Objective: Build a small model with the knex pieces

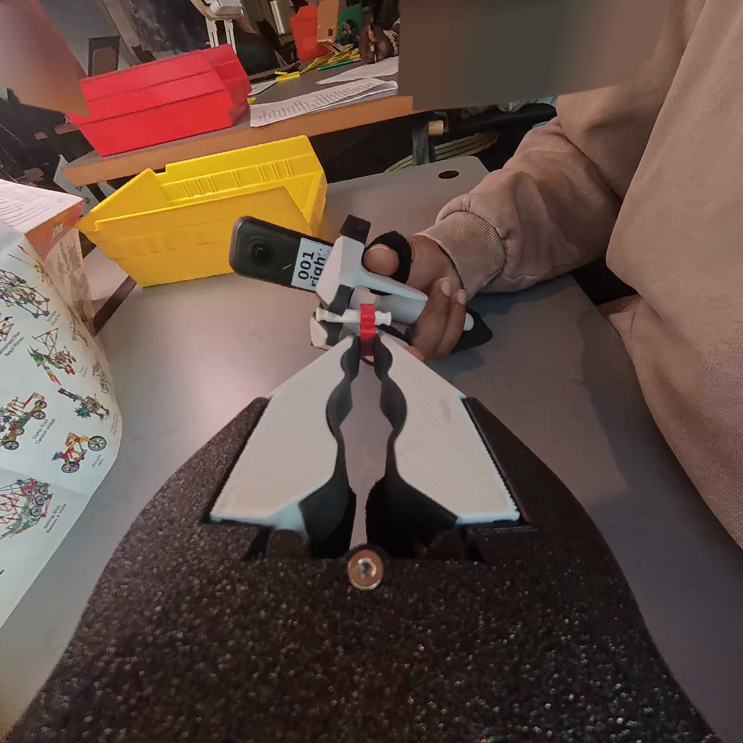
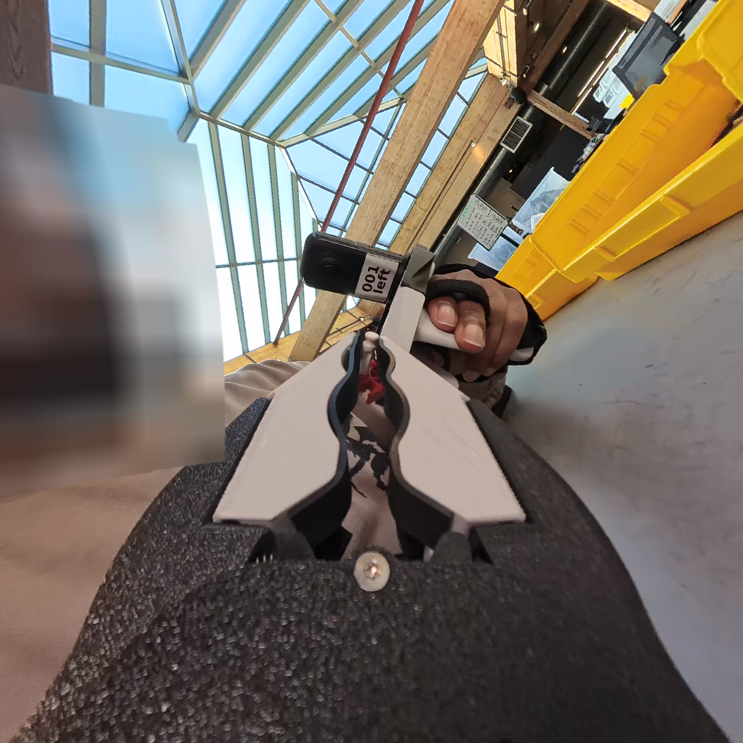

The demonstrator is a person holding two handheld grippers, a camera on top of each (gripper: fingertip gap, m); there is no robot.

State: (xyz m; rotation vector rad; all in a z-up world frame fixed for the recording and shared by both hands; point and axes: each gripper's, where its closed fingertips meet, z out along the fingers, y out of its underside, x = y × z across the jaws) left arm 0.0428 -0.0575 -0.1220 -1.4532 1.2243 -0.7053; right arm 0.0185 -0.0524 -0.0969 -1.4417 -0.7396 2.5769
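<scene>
Pinching the red connector (image 1: 366,329), the left gripper (image 1: 365,341) could slip off; the right gripper (image 2: 370,341) clamps the white rod (image 2: 368,349), which might twist.

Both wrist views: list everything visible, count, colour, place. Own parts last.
red connector: 1, red, clamped at left gripper tips
white rod: 1, white, through the connector, at right gripper tips
yellow bin: 1, yellow, far side of grey table
red bins: 2, red, rear table
instruction sheet: 1, printed, table's left edge
left gripper: white fingers, shut on connector
right gripper: white fingers, shut on rod
</scene>
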